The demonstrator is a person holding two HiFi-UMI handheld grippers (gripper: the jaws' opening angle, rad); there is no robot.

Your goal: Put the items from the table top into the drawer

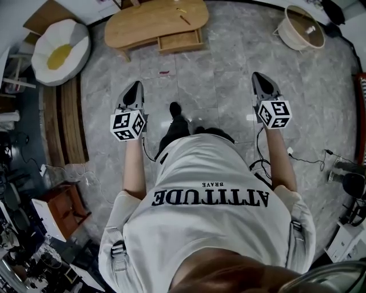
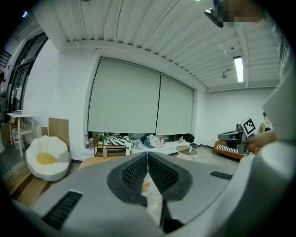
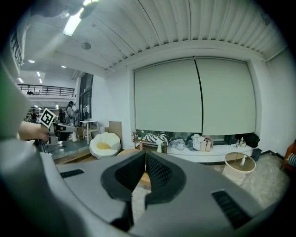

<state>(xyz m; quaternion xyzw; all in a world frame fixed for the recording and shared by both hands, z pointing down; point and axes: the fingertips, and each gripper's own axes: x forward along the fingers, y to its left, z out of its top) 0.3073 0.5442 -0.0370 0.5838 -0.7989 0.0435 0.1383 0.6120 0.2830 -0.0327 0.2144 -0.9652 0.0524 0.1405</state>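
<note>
1. Standing on the grey floor (image 1: 217, 74), a person in a white shirt (image 1: 211, 194) holds a gripper in each hand, out in front of the body.
2. The left gripper (image 1: 135, 87) is closed tight. In its own view the two dark pads meet at the tips, and it has hold of nothing.
3. The right gripper (image 1: 259, 76) is closed tight as well. Its pads touch at the tips too, and it holds nothing.
4. The two grippers are well apart, one on each side of the person's black shoe (image 1: 175, 109). Both point ahead and a little down.
5. The wooden table (image 1: 143, 23) is on the floor ahead. It is well away from both grippers, with floor in between.
6. The drawer (image 1: 180, 41) sticks out of the table on the side that faces the person. It is open.
7. Two little items lie on the table top, above the drawer. One is a small yellow bit (image 1: 182, 10) and the other is a thin stick (image 1: 185, 20). They are too small for me to tell what they are.
8. A white seat (image 1: 60, 51) with a yellow middle, like a fried egg, sits to the left of the table.
9. A round pale basket (image 1: 300, 28) is off to the right, well apart from the table.
</note>
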